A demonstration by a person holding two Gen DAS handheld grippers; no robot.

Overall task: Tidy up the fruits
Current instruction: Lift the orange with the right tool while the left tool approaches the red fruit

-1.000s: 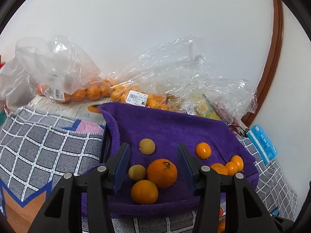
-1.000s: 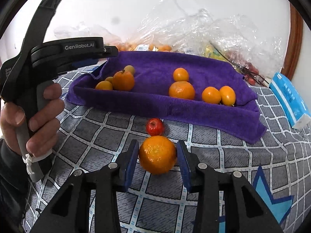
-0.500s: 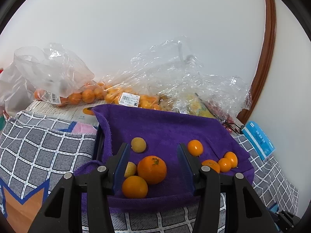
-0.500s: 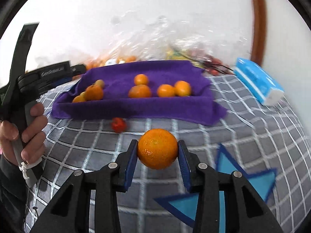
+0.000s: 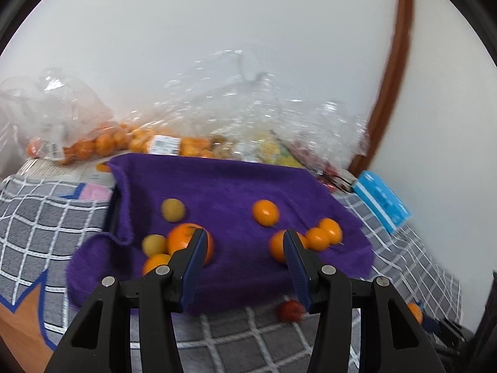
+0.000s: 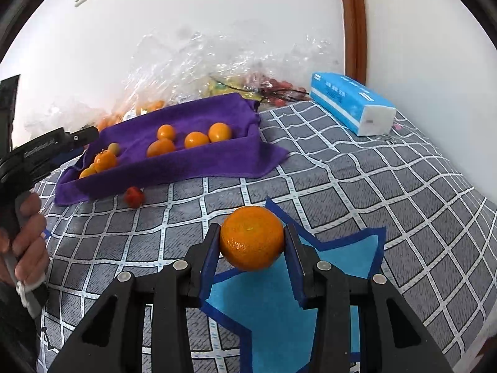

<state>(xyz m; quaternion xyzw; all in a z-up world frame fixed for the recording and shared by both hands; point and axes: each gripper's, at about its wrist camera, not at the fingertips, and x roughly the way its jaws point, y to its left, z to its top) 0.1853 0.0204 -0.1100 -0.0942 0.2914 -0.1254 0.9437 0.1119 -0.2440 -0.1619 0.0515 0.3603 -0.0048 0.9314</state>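
My right gripper (image 6: 252,242) is shut on a large orange (image 6: 251,237), held above the checked cloth (image 6: 357,186) over a blue star patch (image 6: 279,304). A purple towel-lined tray (image 6: 192,161) holds several oranges and small yellow fruits; it also shows in the left wrist view (image 5: 223,186). A small red fruit (image 6: 134,196) lies on the cloth in front of the tray, also in the left wrist view (image 5: 290,310). My left gripper (image 5: 243,256) is open and empty, hovering before the tray's front edge.
Clear plastic bags of oranges (image 5: 93,143) and other fruit (image 6: 217,71) lie behind the tray against the wall. A blue tissue pack (image 6: 351,105) sits at the right. The left gripper's handle and the person's hand (image 6: 25,233) are at the left.
My right gripper lifted the orange and swung it right, away from the red fruit and tray. My left gripper pulled back and shifted right along the tray.
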